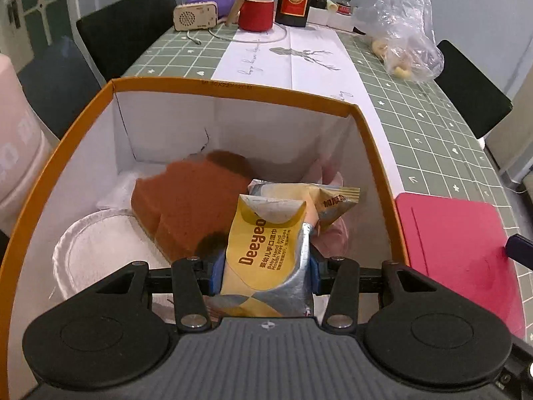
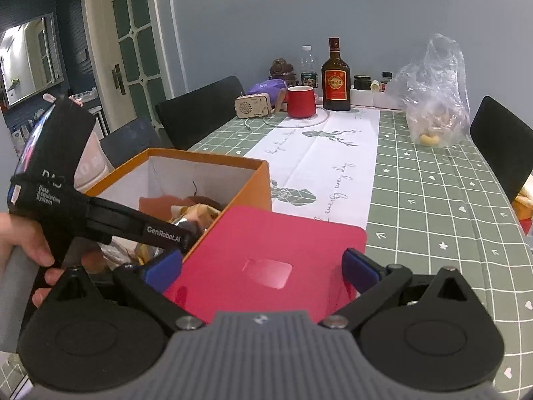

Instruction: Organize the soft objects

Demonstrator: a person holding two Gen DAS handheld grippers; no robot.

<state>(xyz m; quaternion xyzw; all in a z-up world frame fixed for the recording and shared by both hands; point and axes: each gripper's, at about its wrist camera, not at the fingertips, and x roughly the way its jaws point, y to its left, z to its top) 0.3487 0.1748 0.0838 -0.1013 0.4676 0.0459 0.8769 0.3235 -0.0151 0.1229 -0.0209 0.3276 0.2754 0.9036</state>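
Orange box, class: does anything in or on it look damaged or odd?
Yes. The orange box has a dark tear or crack in its white inner wall, near the far corner. Otherwise the wipes pack in the left gripper stands above jumbled soft things, nothing spilled.

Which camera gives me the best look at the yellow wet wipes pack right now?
The left wrist view. There the wet wipes pack fills the centre, label readable, clamped between the left gripper pads over the orange box. The right wrist view shows only a silvery, yellowish scrap of it inside the box, behind the left gripper.
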